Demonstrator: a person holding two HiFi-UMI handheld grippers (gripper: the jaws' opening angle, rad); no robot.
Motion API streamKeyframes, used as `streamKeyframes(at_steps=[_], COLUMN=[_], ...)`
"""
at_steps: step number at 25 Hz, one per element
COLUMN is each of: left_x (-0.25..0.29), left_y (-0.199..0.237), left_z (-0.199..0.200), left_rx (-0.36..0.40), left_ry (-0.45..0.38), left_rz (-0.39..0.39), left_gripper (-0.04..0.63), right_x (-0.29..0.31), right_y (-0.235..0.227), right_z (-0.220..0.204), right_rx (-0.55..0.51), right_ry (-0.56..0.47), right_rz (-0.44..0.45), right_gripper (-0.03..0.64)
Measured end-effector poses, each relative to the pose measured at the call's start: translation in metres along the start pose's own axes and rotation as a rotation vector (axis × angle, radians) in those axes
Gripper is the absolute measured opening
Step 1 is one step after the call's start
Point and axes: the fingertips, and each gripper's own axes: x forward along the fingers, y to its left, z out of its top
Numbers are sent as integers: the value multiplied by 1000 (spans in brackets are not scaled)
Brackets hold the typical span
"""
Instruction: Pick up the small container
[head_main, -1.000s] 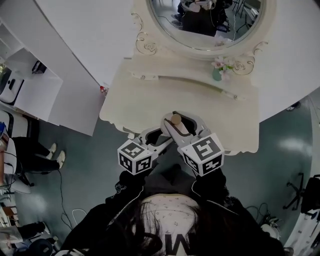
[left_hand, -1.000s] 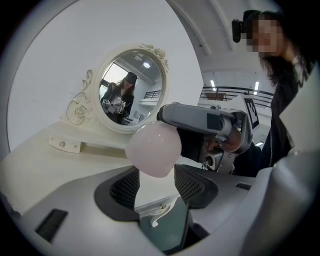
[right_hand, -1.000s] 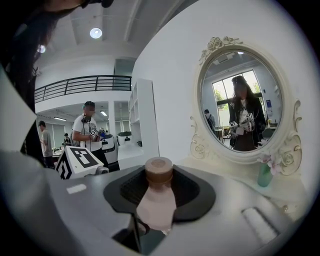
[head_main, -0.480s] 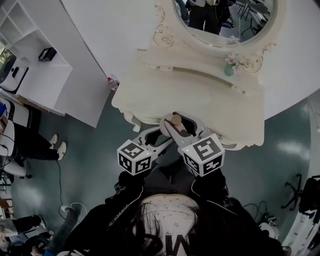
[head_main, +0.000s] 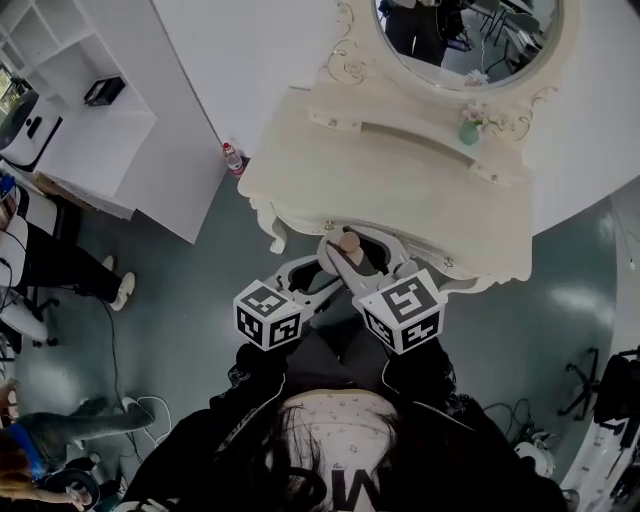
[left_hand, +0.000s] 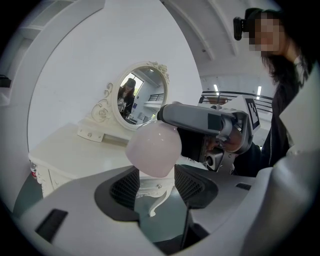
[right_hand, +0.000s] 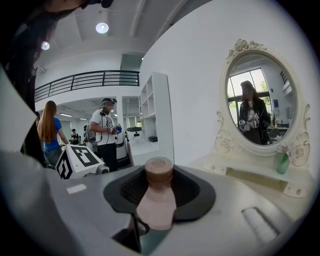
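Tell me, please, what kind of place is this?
Probably a big indoor hall or lab furnished like a home, not a real bedroom. A cream dressing table with an oval mirror stands by a white wall, white shelves stand nearby, and other people stand under a railed balcony.

Soft, even indoor light, a ceiling lamp (right_hand: 102, 27) glowing high above the right claw (right_hand: 156, 192); head view duller. Fisheye bends and blackens the edges; the small container (left_hand: 152, 150) just beyond the left claw (left_hand: 156, 186) looks blurred
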Motion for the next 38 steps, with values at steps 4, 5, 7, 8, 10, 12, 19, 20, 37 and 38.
streamKeyframes(at_steps=[4,5,7,8,10,12,19,20,37,38], left_x=[-5,-5,-4,-3,-2,0,13,14,35,36], left_y=[-5,-6,-10,-12,-18,-26,-60,-65,-118,-119], left_z=[-6,-7,-9,-10,-11,-12,-33,-37,-59,-59], left_rx=[-16,-19,-26,-30,-34,-36,-50,-53,-34,-32], left_ry=[-8,-12,-19,-22,-29,-39,-58,-57,-57,-57], left_rz=[11,15,26,33,49,68,123,129,159,159], left_gripper=[218,218,218,218,218,218,218,218,218,218], right_x=[-3,-5,-8,-10,-17,-25,-62,-67,-127,-129], right_y=[8,9,10,10,10,9,11,12,7,7], right_z=[-4,-4,-5,-6,-7,-8,-25,-28,-46,-46], right_rx=[-8,-12,-20,-21,-23,-25,-48,-47,-59,-61], right_ry=[14,16,19,20,21,17,24,25,2,1], right_rz=[14,19,33,41,57,73,133,141,164,164], right_gripper=[143,143,143,143,143,143,143,143,143,143])
